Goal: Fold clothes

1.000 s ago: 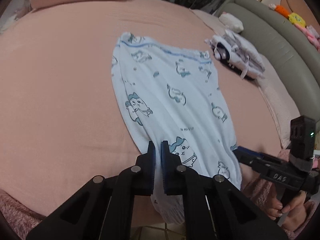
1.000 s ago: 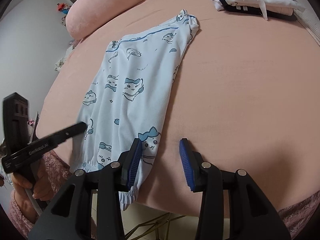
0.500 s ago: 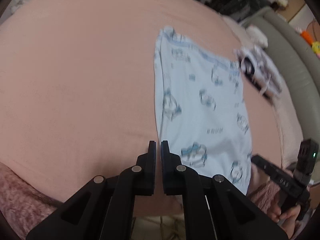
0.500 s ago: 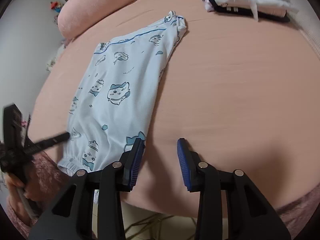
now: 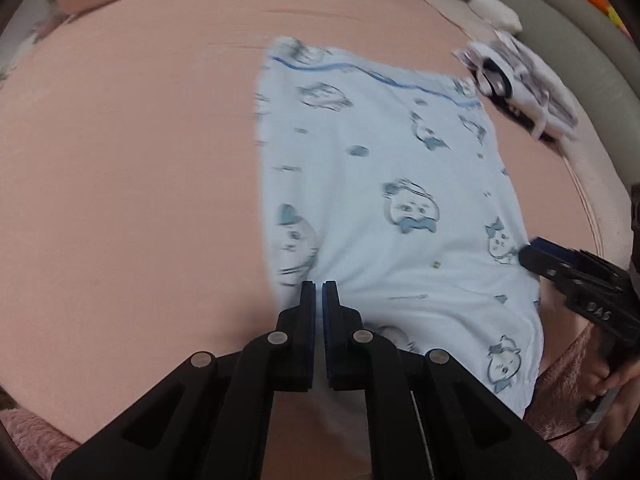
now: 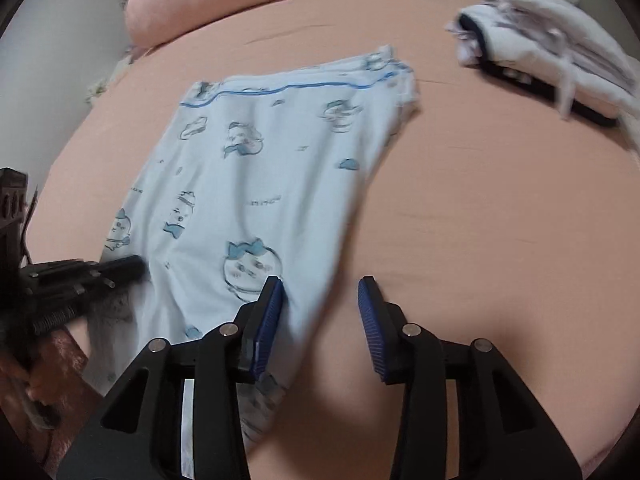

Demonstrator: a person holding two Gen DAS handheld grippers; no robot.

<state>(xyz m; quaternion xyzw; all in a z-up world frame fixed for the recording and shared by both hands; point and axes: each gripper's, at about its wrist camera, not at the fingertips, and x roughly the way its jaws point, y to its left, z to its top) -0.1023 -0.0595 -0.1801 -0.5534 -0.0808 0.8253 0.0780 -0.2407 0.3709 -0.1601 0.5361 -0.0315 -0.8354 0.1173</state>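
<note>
Pink bedsheet (image 5: 120, 200) fills both wrist views, pillow (image 6: 208, 4) at 11 o'clock in the right view. Left gripper (image 5: 319, 292): jaws narrow, pads nearly meeting. Tips sit at the near left edge of the pale blue printed pyjama trousers (image 5: 380, 208); blur and angle leave it unclear whether cloth is pinched between the pads. Half a second ago the same tips hung over bare sheet to the left of the garment, so the left tool has swung right onto the hem end. Right gripper (image 6: 320, 308): jaws wide, left pad resting over the trousers' right edge, right pad over bare sheet, nothing held. It has come forward since a second ago, deeper over the cloth. Trousers lie lengthwise, legs stacked one on the other, waistband with blue piping at 12 o'clock, cuffs hanging off the near bed edge at 6 o'clock. Folded stack of white and dark clothes (image 6: 552, 60) at 2 o'clock, well apart. Judgement: one lengthwise fold is in place; both tools now converge on the cuff end, consistent with taking that end to carry toward the waistband. Risk: the right tool catching a single layer.
</note>
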